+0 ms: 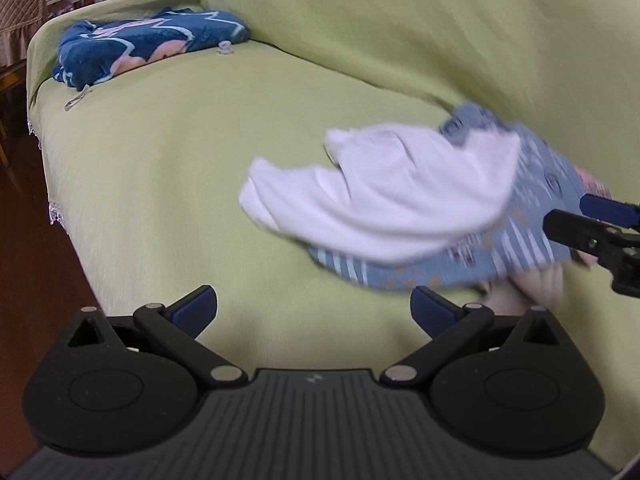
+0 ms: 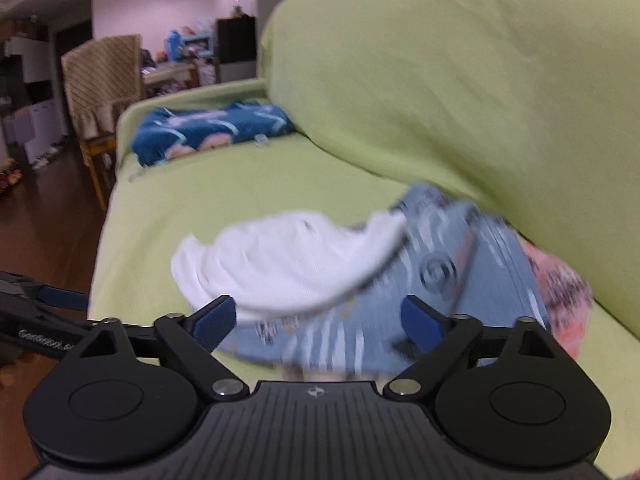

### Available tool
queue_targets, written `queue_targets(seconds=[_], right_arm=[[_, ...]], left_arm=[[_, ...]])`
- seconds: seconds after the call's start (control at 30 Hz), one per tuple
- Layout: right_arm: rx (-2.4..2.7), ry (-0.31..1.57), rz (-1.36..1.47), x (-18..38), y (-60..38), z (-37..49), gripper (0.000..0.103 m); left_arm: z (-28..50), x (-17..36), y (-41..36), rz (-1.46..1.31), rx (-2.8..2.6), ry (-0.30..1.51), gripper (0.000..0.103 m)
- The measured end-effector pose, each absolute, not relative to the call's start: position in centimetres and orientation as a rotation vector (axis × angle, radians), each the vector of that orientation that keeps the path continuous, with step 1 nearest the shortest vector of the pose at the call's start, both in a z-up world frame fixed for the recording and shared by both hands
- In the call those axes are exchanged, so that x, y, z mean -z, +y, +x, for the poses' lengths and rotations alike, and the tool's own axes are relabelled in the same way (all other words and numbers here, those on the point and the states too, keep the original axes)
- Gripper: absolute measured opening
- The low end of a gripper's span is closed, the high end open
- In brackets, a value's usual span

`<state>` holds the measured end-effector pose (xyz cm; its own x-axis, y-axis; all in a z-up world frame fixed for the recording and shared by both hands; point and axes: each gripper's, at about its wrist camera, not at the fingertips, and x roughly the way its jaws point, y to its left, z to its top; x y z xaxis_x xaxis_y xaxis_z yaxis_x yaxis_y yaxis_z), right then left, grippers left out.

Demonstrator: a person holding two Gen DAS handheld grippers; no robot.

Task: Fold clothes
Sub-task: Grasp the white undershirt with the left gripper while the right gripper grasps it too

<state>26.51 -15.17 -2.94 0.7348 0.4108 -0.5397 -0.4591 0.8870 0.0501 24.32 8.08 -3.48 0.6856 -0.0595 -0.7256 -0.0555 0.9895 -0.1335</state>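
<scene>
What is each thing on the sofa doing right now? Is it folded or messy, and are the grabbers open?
white garment: crumpled, lying on top of the blue patterned garment.
blue patterned garment: rumpled, unfolded, under the white one.
pink garment: bunched beside the blue one.
dark blue blanket: in a loose heap at the sofa's far end.
left hand-held gripper: open, empty.
right hand-held gripper: open, gripping nothing.

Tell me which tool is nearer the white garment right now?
Right. The right tool is open at the pile's near edge, just below the white garment. The left tool is open over bare green cover, off to the garment's left.
</scene>
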Motion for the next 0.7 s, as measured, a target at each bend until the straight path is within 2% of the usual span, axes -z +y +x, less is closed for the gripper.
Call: queue_targets(seconds=[0.2, 0.3, 0.43, 0.6, 0.63, 0.67, 0.7], right_arm=[[-0.535, 0.571, -0.118, 2.8, -13.6, 32.2, 0.079], [-0.553, 0.6, -0.161, 3.7, -12.2, 34.8, 0.066], [-0.555, 0.638, -0.114, 5.1, -10.9, 38.0, 0.066], [-0.556, 0.685, -0.087, 6.8, -9.5, 40.3, 0.069], [-0.563, 0.693, -0.096, 7.1, -9.2, 40.5, 0.064], [-0.591, 0.702, -0.099, 7.3, -9.1, 40.5, 0.048], [-0.598, 0.704, -0.098, 7.4, -9.3, 40.2, 0.039]], left_arm=[[29.5, 4.6, 10.1, -0.228, -0.039, 0.82, 0.102], [31.9, 5.8, 11.7, -0.294, -0.091, 0.84, 0.097], [34.7, 7.2, 13.5, -0.395, -0.152, 0.855, 0.095], [36.3, 7.8, 13.1, -0.367, -0.176, 0.85, 0.093], [36.4, 7.9, 12.7, -0.351, -0.167, 0.849, 0.09], [36.5, 7.9, 12.4, -0.343, -0.159, 0.846, 0.084], [36.4, 7.9, 12.1, -0.332, -0.15, 0.84, 0.067]])
